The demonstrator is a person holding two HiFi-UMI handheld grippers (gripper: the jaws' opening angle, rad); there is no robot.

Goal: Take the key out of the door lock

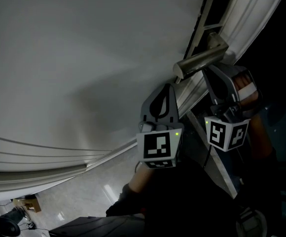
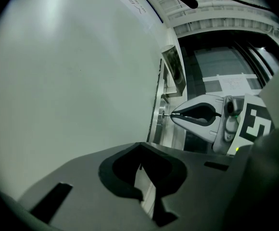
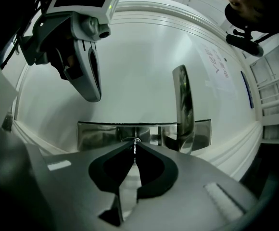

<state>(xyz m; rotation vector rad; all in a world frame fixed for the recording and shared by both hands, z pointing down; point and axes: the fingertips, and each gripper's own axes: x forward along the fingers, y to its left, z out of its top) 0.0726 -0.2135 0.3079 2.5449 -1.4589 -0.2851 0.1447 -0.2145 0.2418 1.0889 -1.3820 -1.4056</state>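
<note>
Key [image 3: 134, 149] pinched in right gripper [image 3: 134, 145] jaws, at lock plate [image 3: 96, 134]

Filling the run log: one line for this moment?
right gripper shut on key | key in door lock | left gripper shut, empty

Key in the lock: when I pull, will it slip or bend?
Probably stiff and light: the key looks like a thin metal blade. It could slip, since the right gripper pinches it only at its jaw tips.
</note>
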